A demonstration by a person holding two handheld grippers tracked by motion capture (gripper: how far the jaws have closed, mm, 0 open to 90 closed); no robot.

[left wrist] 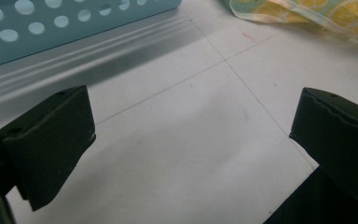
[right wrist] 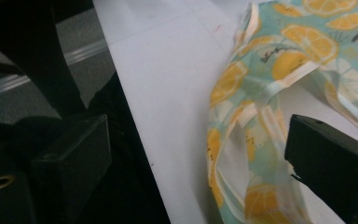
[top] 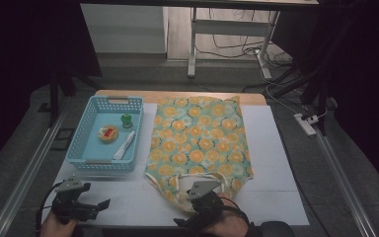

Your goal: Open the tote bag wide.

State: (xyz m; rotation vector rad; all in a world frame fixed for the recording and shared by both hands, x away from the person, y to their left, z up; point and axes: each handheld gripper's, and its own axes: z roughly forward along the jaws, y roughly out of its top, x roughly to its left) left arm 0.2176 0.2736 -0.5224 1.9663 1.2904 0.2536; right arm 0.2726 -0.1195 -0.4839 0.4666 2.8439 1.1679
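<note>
A cloth bag (top: 197,143) printed with orange slices on pale teal lies flat on the white mat (top: 271,163), its pale handles at the near end. My right gripper (top: 203,193) hovers over that near end. In the right gripper view its jaws (right wrist: 196,154) stand open, and the bag's hem and a handle (right wrist: 261,116) lie between them without being pressed. My left gripper (top: 101,205) is at the near left over bare mat. It is open (left wrist: 191,140) with nothing between its fingers.
A light blue perforated basket (top: 79,148) stands left of the bag. It holds a small green object (top: 127,120), a round yellow and red item (top: 108,133) and a white tube (top: 125,145). The basket's wall (left wrist: 51,28) is just ahead of the left gripper. The mat's near edge drops off beside the right gripper.
</note>
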